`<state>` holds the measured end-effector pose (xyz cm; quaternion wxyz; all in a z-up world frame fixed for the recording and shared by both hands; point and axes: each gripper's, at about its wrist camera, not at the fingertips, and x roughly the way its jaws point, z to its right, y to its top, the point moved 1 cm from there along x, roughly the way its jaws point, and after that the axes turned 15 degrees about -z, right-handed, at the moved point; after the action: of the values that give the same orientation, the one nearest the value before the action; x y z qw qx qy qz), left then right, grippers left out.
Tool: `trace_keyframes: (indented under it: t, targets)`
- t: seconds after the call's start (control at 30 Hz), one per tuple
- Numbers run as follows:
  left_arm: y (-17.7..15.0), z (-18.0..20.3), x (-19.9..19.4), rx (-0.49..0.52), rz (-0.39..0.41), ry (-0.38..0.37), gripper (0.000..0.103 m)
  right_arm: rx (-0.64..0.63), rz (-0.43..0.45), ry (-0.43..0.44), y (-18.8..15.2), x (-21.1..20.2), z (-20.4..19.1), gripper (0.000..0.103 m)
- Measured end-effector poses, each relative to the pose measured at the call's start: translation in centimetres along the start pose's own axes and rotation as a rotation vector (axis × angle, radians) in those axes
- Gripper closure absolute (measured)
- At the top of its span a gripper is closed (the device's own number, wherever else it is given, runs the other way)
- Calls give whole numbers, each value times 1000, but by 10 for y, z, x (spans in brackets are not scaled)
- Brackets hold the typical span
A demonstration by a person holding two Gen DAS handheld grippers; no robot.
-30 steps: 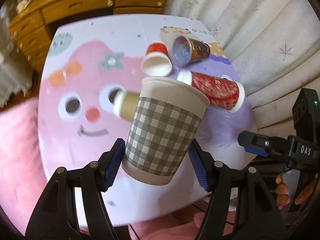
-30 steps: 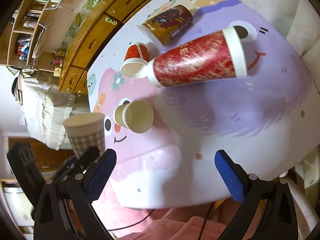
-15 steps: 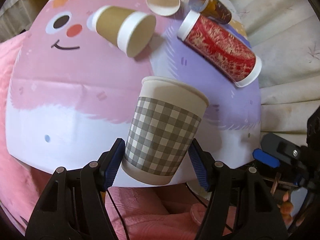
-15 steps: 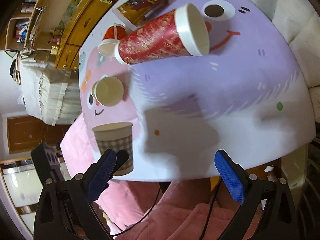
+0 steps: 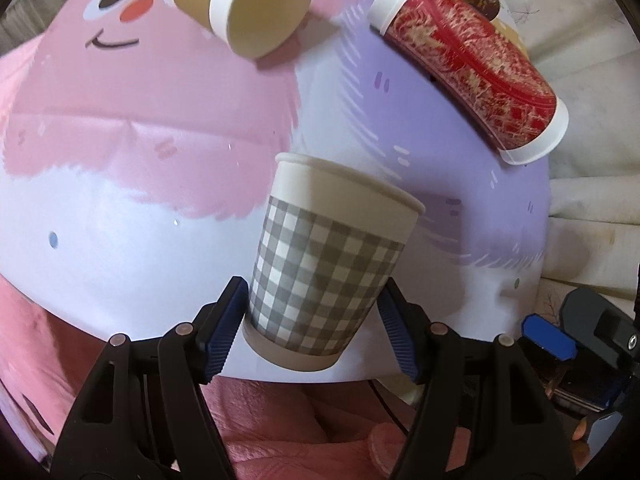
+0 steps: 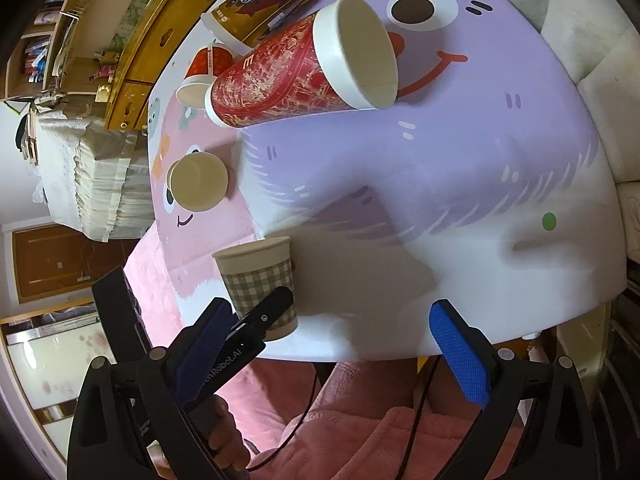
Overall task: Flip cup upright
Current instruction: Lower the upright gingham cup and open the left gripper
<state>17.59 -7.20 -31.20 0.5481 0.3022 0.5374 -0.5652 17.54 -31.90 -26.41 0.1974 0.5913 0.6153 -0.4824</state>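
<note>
My left gripper (image 5: 312,332) is shut on a grey-checked paper cup (image 5: 324,268), held mouth up near the table's front edge. In the right wrist view the same cup (image 6: 260,280) stands upright close to the tabletop; I cannot tell if its base touches. My right gripper (image 6: 332,356) is open and empty, in front of the table edge to the right of the cup. A tall red cup (image 5: 472,64) lies on its side at the far right, also in the right wrist view (image 6: 296,76). A brown cup (image 5: 244,4) lies on its side at the far left.
A round table with a pink and purple cartoon cloth (image 6: 460,184). A dark printed cup (image 6: 264,0) and a small red cup (image 6: 204,72) lie at the back. Wooden drawers (image 6: 160,32) stand behind the table. White curtains (image 5: 592,80) hang to the right.
My left gripper has carried the checked cup down and toward the table's front edge. My right gripper has drifted a little closer to the table, still open.
</note>
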Motion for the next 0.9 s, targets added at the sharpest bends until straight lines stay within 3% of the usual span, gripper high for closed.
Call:
trace_keyframes:
  t: [0.13,0.33,0.47,0.7,0.9]
  targets:
    - [-1,-4,7,-23,-21,-46,38,12,-12,-3,3,4,3,3]
    - [-1,-10,14,-26,-112,-110,35,23,-19,-4,6,9,5,3]
    - [-10,-8,6,20,-135,-107,32,24,-14,0,10,11,-2,3]
    - [-18,-20,-33,122,-125,-116,30,25,2,5,13,25,-27,3]
    - [-15,-38,-71,205,-3,-64,30,52,9,7,7,52,-51,3]
